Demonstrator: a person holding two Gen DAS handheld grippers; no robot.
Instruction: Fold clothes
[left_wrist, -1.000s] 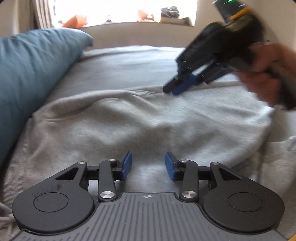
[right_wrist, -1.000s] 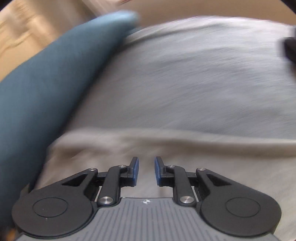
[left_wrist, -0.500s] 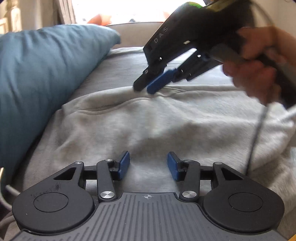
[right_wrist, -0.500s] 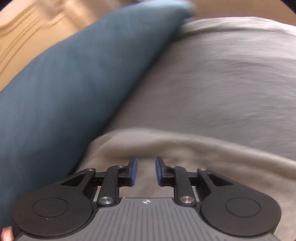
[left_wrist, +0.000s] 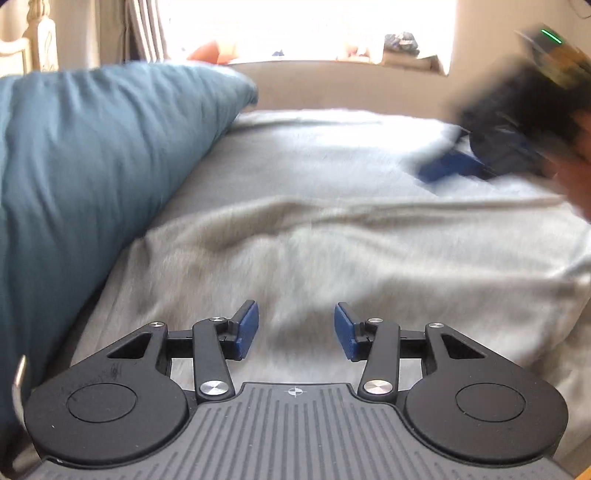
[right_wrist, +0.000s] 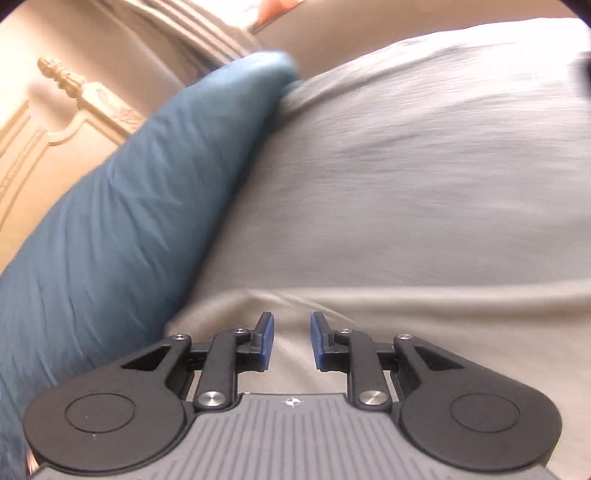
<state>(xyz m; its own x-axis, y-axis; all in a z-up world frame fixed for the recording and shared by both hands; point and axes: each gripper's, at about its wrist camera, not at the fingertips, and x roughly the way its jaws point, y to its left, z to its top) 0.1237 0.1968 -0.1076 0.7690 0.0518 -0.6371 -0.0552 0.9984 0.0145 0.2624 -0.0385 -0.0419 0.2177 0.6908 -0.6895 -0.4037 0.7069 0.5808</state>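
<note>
A light grey sweatshirt (left_wrist: 332, 251) lies spread flat on the bed, and its far edge shows in the right wrist view (right_wrist: 406, 314). My left gripper (left_wrist: 295, 330) hovers over its near part, jaws open, nothing between the blue pads. My right gripper (right_wrist: 291, 339) is above the garment's far left corner. Its jaws stand narrowly apart and are closing, with no cloth between them. In the left wrist view the right gripper (left_wrist: 454, 166) is a blur at the upper right, over the garment's far edge, held by a hand (left_wrist: 576, 177).
A large blue pillow (left_wrist: 92, 166) lies along the left side, close to the garment, seen also as the pillow (right_wrist: 129, 221). The grey bed sheet (left_wrist: 314, 155) stretches beyond. A cream carved headboard (right_wrist: 55, 122) and a bright window sill (left_wrist: 332, 62) stand behind.
In the left wrist view the right gripper swung to the garment's far middle, then back out to the far right, now blurred. The left gripper's jaws stand a little wider; the left hand barely moved.
</note>
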